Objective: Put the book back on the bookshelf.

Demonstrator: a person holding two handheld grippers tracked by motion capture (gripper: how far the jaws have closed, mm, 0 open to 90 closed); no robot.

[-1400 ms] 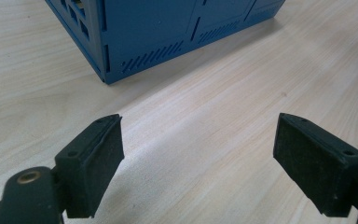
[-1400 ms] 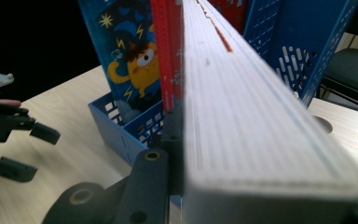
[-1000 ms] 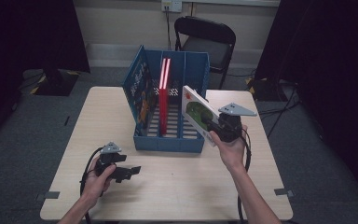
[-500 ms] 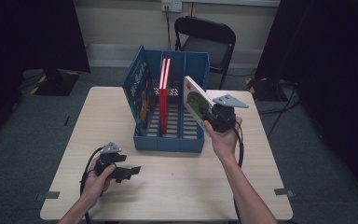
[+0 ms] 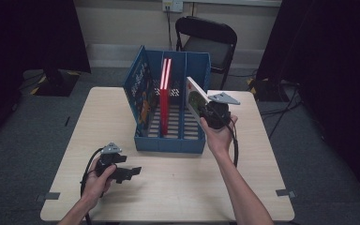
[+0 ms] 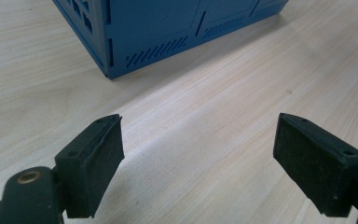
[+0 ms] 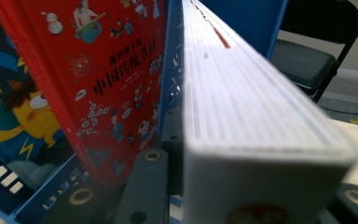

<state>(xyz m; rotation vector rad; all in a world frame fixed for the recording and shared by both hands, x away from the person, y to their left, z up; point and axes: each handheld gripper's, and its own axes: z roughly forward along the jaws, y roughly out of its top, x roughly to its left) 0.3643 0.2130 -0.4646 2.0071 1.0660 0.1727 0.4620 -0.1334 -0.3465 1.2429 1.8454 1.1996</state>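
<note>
Pale wood table (image 5: 178,187), grey carpet (image 5: 23,140); left tongs (image 6: 198,163) agape, right tongs (image 5: 205,111) clamping white book (image 5: 196,101).

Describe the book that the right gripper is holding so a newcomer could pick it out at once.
Start at the blue file rack in the middle of the table. At its right end, the right gripper holds a white book tilted over the rightmost slot. Unlike the red book standing upright in a middle slot, this one is white with a green picture on its cover.

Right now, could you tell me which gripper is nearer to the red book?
Right. The right gripper is beside the red book at the blue rack; the left gripper hangs well in front.
</note>
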